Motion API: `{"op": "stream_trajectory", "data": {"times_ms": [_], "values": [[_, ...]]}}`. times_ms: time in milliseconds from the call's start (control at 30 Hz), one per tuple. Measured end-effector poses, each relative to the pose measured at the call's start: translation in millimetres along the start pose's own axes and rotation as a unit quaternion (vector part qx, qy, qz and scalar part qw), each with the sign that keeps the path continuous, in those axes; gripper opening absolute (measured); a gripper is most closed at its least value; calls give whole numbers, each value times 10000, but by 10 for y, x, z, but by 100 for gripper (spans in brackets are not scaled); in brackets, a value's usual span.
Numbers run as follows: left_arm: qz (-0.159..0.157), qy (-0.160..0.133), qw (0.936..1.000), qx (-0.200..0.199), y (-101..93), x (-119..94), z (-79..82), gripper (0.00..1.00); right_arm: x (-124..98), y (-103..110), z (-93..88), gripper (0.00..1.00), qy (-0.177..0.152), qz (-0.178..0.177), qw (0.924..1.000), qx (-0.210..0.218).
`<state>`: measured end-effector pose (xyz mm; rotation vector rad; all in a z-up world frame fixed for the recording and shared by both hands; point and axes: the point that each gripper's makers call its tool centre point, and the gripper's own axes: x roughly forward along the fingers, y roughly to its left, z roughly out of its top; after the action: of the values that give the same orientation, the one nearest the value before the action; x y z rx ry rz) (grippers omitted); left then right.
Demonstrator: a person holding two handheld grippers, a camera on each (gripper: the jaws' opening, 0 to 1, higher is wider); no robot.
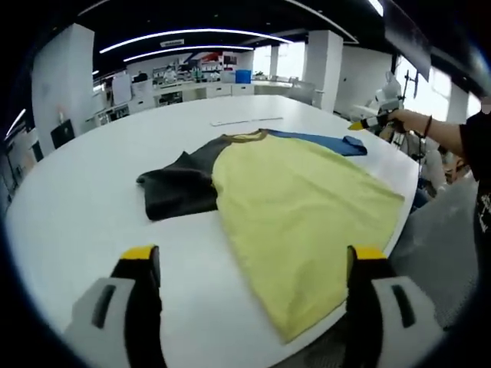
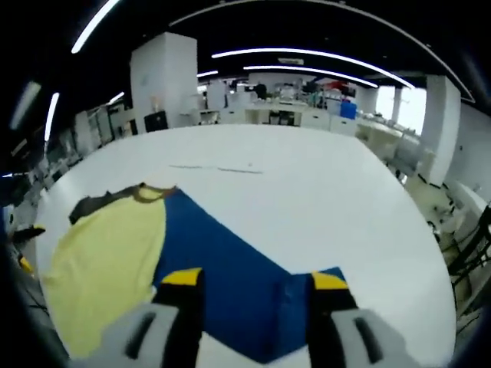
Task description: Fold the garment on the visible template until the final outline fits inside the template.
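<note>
Garment [image 1: 299,199]: a T-shirt with yellow body, dark grey sleeve [image 1: 178,188] and blue sleeve [image 2: 230,276], spread flat on a white round counter [image 1: 92,192]. Hem corner hanging just past the near counter edge in the left gripper view. No template outline clearly visible on the counter; a thin pale strip [image 1: 245,120] beyond the collar, purpose unclear.

Left tongs [image 1: 253,264]: jaws wide apart, empty, hovering above the counter near the yellow hem. Right tongs [image 2: 257,287]: jaws apart, hovering directly over the blue sleeve, not clamped on it so far as can be told. Same tongs seen far off in the left gripper view, held in a person's hand at the blue sleeve's end.

Likely step: the very start of folding, sleeves not yet turned in. Next move probably calls for lowering onto the blue sleeve edge, pinching, then carrying it across onto the yellow body.

Plenty of bare counter beyond the collar and past the grey sleeve. Little spare room at the near rim, so a risk of cloth slipping off there.
</note>
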<state>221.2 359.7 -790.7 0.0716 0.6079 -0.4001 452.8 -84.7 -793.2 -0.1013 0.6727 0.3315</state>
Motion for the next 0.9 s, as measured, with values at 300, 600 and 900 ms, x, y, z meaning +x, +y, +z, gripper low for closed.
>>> {"op": "stream_trajectory", "data": {"times_ms": [300,600,900], "values": [[-24,9,10000,-21,14,-4,-17,98,237,-221,-142,40,217,-316,9990,243],[16,-9,10000,54,69,-13,-26,94,345,-208,-250,29,409,-508,9974,303],[10,-75,9999,83,92,-18,-2,93,366,-275,-345,9,557,-787,9948,329]]}}
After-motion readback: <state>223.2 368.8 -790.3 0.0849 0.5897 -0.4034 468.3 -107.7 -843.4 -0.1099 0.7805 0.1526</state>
